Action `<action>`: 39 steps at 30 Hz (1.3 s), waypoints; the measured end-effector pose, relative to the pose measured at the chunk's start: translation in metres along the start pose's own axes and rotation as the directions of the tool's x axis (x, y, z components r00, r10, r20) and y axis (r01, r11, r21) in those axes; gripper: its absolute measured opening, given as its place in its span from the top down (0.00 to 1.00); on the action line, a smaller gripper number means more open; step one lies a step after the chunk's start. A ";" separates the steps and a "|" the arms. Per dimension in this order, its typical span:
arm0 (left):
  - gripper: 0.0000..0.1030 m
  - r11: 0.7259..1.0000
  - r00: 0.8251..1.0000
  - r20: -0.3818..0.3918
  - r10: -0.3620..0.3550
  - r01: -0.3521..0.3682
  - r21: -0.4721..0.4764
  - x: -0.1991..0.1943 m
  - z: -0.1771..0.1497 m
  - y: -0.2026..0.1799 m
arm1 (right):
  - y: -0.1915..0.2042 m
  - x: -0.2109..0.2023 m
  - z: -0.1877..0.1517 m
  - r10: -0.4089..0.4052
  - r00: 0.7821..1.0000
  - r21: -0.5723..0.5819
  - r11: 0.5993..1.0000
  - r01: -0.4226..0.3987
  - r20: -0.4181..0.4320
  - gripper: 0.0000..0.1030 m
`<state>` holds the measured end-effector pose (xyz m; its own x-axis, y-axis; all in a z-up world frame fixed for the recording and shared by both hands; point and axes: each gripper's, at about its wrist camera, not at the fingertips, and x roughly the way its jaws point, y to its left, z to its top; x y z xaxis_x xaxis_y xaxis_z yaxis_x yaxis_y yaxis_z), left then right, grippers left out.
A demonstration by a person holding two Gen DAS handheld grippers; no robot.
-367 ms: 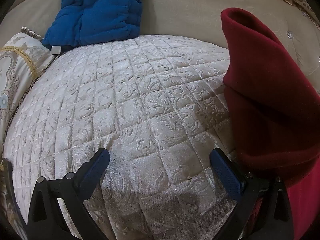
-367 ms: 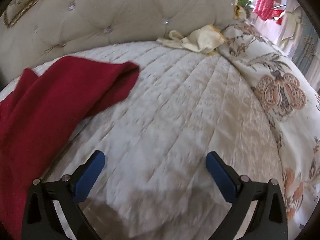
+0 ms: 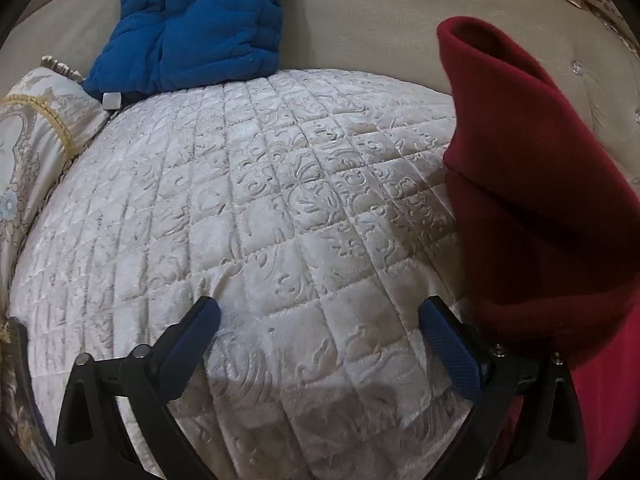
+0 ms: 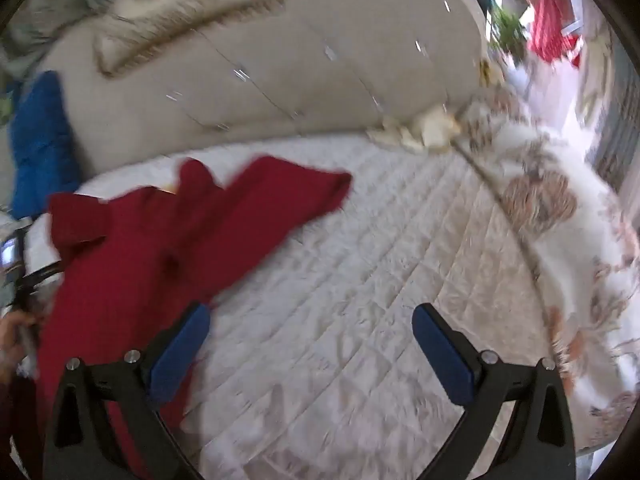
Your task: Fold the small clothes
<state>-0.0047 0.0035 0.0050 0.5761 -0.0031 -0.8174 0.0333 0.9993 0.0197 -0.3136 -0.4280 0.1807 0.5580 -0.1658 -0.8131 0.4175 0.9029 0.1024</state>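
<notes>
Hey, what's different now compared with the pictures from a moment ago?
The right gripper has pulled back and swung left: its view now takes in more of the red garment, the blue cushion and the headboard, blurred by motion. Nothing was gripped or released. The left gripper stayed put, open over the quilt.

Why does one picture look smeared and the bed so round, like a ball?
Right wrist view: motion blur smears the red garment, headboard and floral cover; the window corner is overexposed. Left wrist view: sharp, the quilt stitching is crisp, with a soft shadow between the open left gripper fingers. Both views: the fisheye lens bulges the flat bed and darkens the corners.
</notes>
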 end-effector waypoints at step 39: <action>0.41 0.979 0.973 0.176 -0.149 0.120 0.164 -0.149 -0.024 -0.075 | 0.181 -0.010 0.028 0.165 0.985 -0.169 0.973 -0.157 0.040 0.00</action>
<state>-0.1126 -0.0698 0.1116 0.6996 -0.1588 -0.6967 0.2356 0.9717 0.0152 -0.2236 -0.2739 0.2234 0.6475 -0.0298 -0.7615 0.1979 0.9715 0.1302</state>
